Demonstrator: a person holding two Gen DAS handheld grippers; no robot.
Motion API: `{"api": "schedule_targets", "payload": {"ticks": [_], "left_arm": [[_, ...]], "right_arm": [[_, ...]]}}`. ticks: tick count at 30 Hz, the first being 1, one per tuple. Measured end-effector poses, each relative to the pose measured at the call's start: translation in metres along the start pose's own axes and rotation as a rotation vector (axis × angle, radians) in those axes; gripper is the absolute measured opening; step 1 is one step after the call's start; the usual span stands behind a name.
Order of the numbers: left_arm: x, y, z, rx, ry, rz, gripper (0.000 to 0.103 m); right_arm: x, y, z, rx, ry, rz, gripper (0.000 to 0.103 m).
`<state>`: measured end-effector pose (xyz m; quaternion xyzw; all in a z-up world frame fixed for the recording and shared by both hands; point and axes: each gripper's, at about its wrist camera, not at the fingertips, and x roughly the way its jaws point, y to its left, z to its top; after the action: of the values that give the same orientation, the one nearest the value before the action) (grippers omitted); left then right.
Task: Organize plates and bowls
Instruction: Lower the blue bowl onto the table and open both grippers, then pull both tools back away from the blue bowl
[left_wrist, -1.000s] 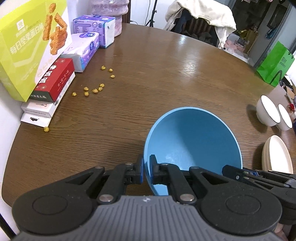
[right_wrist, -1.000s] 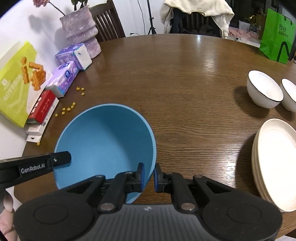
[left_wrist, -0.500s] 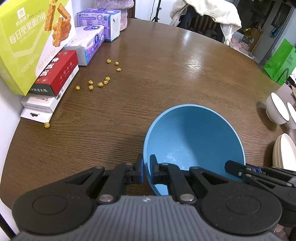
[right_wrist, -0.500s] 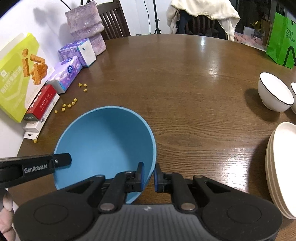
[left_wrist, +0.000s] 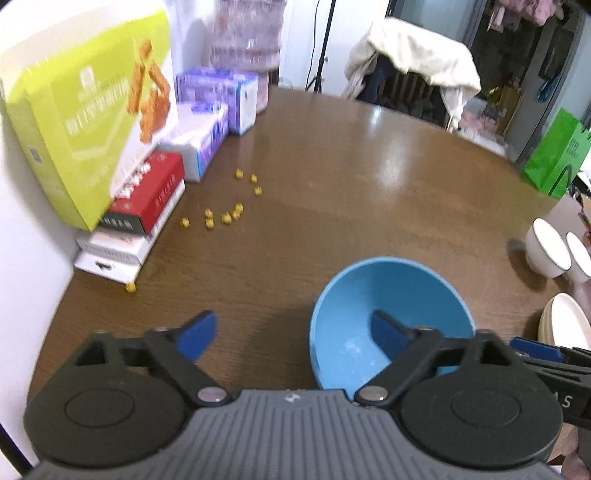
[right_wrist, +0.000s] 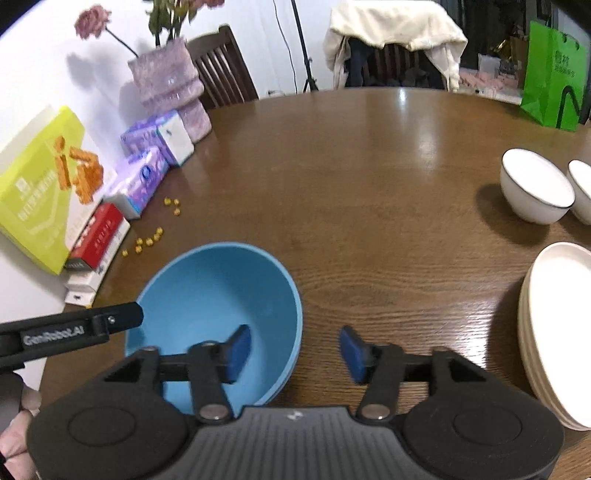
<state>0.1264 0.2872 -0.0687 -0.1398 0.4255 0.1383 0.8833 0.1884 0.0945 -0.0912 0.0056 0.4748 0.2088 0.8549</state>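
On the brown table (left_wrist: 332, 206), as seen from the left wrist, the blue bowl (left_wrist: 391, 295) is set down near the front edge. The left gripper (left_wrist: 291, 336) is being opened wide, and nothing is pressed by its pads. One blue pad is seen over the inside of the bowl and the other over bare wood, so the bowl's rim lies between them but is not gripped. It looks as if the bowl has been put in its spot and is being let go. Far left of the bowl, boxes (left_wrist: 144, 195) are piled by the wall, and little yellow crumbs (left_wrist: 225, 216) are scattered between the boxes and the bowl. Right of the bowl, two white bowls (left_wrist: 546, 253) and a stack of plates (left_wrist: 565, 325) are seen well apart from it.

From the right wrist, the blue bowl (right_wrist: 221, 295) is seen sitting flat on the table (right_wrist: 369, 184). The right gripper (right_wrist: 295, 350) is being opened too, with the bowl's rim between its pads but not squeezed. The left gripper's finger (right_wrist: 85, 325) is seen at the bowl's left rim. The white bowls (right_wrist: 535, 188) and the plates (right_wrist: 554, 325) are off to the right of the bowl. Nothing stands between them and the blue bowl, so the way is not blocked. Beyond the boxes, a pink vase (right_wrist: 170, 85) is kept by the wall.
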Motion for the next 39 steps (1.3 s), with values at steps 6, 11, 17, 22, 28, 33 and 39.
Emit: {"api": "schedule_targets", "payload": {"ticks": [6, 11, 17, 22, 28, 33, 39], "left_arm": [[-0.029, -0.001, 0.000, 0.022, -0.075, -0.043, 0.103], [-0.051, -0.005, -0.005, 0.034, -0.105, -0.085, 0.103], [-0.067, -0.008, -0.017, 0.043, -0.105, -0.121, 0.103], [-0.075, -0.012, -0.026, 0.061, -0.103, -0.150, 0.103], [-0.082, -0.020, -0.031, 0.098, -0.109, -0.172, 0.103], [-0.083, -0.027, -0.033, 0.116, -0.113, -0.202, 0.103], [-0.082, -0.041, -0.034, 0.132, -0.116, -0.230, 0.103]], "right_arm": [[-0.028, -0.005, -0.002, -0.007, -0.061, -0.013, 0.087], [-0.056, -0.012, -0.007, -0.018, -0.100, -0.042, 0.092], [-0.086, -0.020, -0.016, 0.001, -0.131, -0.055, 0.099], [-0.103, -0.024, -0.024, 0.024, -0.151, -0.077, 0.100], [-0.115, -0.030, -0.035, 0.063, -0.150, -0.094, 0.102], [-0.121, -0.034, -0.040, 0.084, -0.157, -0.113, 0.102], [-0.128, -0.043, -0.044, 0.096, -0.163, -0.145, 0.102]]}}
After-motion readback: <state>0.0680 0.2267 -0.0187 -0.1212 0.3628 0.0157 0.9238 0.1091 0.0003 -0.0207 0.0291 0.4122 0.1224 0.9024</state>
